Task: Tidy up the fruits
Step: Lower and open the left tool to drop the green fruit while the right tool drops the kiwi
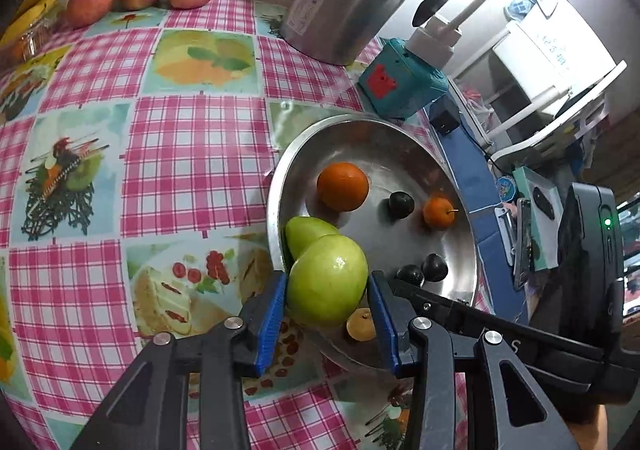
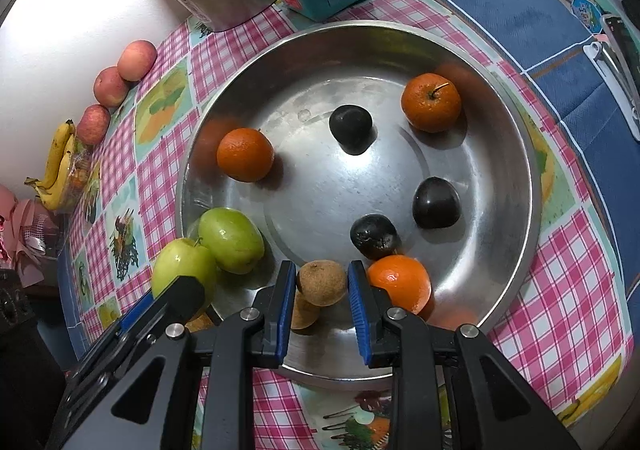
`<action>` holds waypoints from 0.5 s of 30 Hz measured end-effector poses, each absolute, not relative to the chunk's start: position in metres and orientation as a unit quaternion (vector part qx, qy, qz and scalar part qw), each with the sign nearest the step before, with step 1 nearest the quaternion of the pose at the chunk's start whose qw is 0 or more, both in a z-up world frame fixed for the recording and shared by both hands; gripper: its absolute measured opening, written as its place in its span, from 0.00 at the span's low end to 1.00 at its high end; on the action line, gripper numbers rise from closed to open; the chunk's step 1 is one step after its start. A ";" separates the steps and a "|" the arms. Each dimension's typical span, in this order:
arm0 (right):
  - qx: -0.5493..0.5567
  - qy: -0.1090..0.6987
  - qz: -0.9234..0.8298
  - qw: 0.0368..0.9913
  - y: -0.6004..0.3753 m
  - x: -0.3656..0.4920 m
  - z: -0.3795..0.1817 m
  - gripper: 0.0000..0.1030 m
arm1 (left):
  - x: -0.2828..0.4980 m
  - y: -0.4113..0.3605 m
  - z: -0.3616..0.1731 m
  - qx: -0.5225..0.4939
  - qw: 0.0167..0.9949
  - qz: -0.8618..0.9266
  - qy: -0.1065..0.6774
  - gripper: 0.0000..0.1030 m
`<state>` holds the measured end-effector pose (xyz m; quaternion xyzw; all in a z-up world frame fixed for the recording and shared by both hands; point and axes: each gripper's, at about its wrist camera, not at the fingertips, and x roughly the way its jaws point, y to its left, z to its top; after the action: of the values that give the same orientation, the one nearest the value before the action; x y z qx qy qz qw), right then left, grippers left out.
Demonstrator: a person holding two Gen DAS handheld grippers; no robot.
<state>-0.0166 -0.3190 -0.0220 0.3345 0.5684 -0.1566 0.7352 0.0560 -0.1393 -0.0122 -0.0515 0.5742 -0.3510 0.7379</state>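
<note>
Over the steel basin (image 2: 516, 154), left claw (image 1: 327, 304) clamps green apple (image 1: 326, 280); right claw (image 2: 322, 292) brackets brown fruit (image 2: 322, 282).

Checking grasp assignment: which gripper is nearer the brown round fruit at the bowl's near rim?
Right. The right gripper brackets the brown fruit between its pads; the left gripper is beside it, around a green apple.

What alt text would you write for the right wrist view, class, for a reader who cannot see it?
The right gripper closes on a small brown fruit inside a steel basin holding three oranges, three dark plums and a green apple. The left gripper holds another green apple at the rim.
</note>
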 end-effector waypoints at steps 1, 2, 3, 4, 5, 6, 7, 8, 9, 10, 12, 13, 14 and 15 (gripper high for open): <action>0.335 0.568 -0.156 0.735 -0.319 -0.016 -0.022 0.27 | 0.056 -0.139 -0.012 -0.051 0.738 -0.351 0.574 0.43; 0.334 0.568 -0.156 0.736 -0.319 -0.016 -0.022 0.27 | 0.055 -0.138 -0.011 -0.049 0.739 -0.352 0.573 0.43; 0.334 0.568 -0.156 0.736 -0.319 -0.016 -0.022 0.27 | 0.055 -0.139 -0.011 -0.049 0.738 -0.352 0.573 0.43; 0.333 0.568 -0.156 0.736 -0.319 -0.016 -0.022 0.27 | 0.055 -0.140 -0.012 -0.050 0.738 -0.352 0.574 0.43; 0.334 0.568 -0.156 0.736 -0.319 -0.015 -0.022 0.27 | 0.055 -0.140 -0.012 -0.051 0.737 -0.352 0.575 0.43; 0.333 0.568 -0.155 0.736 -0.319 -0.016 -0.022 0.27 | 0.056 -0.140 -0.012 -0.053 0.736 -0.352 0.576 0.43; 0.333 0.568 -0.155 0.736 -0.319 -0.016 -0.022 0.27 | 0.056 -0.139 -0.013 -0.054 0.735 -0.350 0.578 0.43; 0.334 0.568 -0.156 0.736 -0.319 -0.016 -0.022 0.27 | 0.056 -0.138 -0.013 -0.056 0.735 -0.349 0.579 0.44; 0.333 0.568 -0.155 0.736 -0.319 -0.017 -0.021 0.27 | 0.056 -0.138 -0.013 -0.057 0.734 -0.348 0.580 0.44; 0.333 0.568 -0.155 0.736 -0.319 -0.016 -0.021 0.27 | 0.056 -0.137 -0.013 -0.057 0.734 -0.347 0.581 0.44; 0.333 0.568 -0.156 0.736 -0.318 -0.017 -0.021 0.27 | 0.056 -0.134 -0.013 -0.058 0.734 -0.345 0.582 0.45; 0.333 0.568 -0.156 0.736 -0.318 -0.017 -0.021 0.27 | 0.056 -0.133 -0.013 -0.062 0.734 -0.345 0.582 0.47; 0.333 0.568 -0.155 0.736 -0.318 -0.017 -0.021 0.27 | 0.055 -0.130 -0.011 -0.069 0.732 -0.347 0.582 0.49; 0.333 0.569 -0.154 0.736 -0.317 -0.018 -0.020 0.27 | 0.054 -0.128 -0.009 -0.074 0.732 -0.349 0.581 0.54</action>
<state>-0.0176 -0.3175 -0.0203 0.3327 0.5687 -0.1544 0.7363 0.0542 -0.1282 -0.0092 -0.0744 0.5809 -0.3488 0.7317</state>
